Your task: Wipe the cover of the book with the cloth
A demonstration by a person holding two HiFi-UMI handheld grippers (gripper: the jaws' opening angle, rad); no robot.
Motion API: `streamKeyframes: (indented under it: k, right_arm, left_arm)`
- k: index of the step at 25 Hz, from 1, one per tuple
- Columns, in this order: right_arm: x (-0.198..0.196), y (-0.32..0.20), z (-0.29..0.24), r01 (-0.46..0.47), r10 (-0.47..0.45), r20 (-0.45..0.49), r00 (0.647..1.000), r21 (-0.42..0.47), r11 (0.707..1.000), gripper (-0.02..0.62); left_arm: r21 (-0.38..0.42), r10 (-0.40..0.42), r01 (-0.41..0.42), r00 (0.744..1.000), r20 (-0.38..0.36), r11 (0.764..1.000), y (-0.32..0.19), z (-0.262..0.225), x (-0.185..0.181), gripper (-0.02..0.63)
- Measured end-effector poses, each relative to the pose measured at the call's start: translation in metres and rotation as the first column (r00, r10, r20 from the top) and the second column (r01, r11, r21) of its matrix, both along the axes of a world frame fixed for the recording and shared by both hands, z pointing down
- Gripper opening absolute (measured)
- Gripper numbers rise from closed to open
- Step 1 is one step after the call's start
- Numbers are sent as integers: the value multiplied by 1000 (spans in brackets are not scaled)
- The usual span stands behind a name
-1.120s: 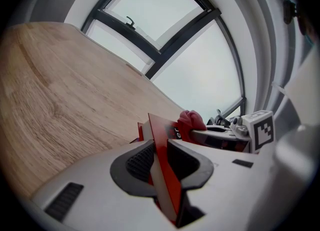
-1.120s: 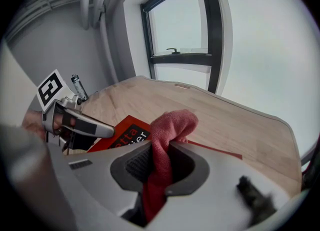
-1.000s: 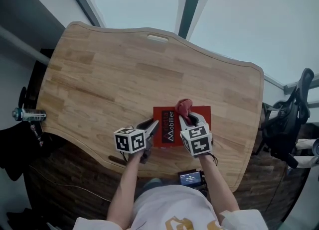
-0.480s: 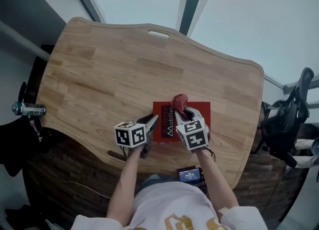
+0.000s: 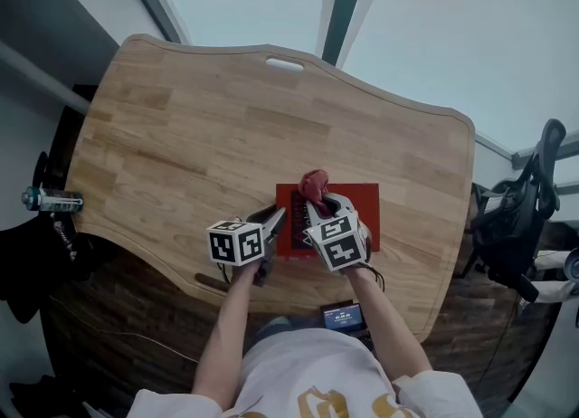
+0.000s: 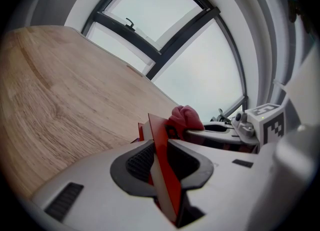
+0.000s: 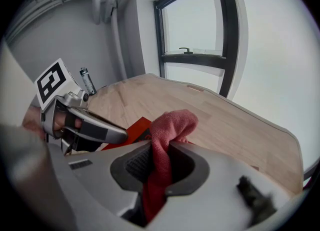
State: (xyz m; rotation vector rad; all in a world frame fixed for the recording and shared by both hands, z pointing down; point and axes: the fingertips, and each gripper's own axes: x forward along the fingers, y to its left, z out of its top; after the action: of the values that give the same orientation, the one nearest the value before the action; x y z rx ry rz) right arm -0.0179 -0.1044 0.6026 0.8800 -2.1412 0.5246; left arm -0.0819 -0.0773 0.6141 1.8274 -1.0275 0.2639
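Your left gripper [image 5: 273, 226] is clamped on the left edge of the book [image 5: 360, 215]; the left gripper view shows the red cover and pages pinched between its pads. The book lies flat on the table [image 5: 208, 127], near the front edge and right in front of you. Your right gripper [image 7: 157, 167] is clenched on the cloth [image 7: 167, 125], with a red wad bunched out past the tips. In the head view that wad sits on the left half of the cover, close to its far edge and just beside the left gripper. So the set-up is done: the book is pinned, the cloth is in hand and it is down on the cover. By my reading you are in the middle of wiping. The right half of the cover lies bare, but no dust or smear shows anywhere, so I cannot tell which parts have been covered. What looks left is to sweep the remaining cover, including the strip beside the clamping jaws.
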Motion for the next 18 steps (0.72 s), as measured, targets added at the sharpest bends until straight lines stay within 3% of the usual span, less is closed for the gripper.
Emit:
streamKeyframes:
  k: [18]
  right_arm:
    - [-27,15,-1,77,-77,0,997,3,997,71]
  left_arm:
    - [12,-6,6,1000,4,1000,0,-1,0,86]
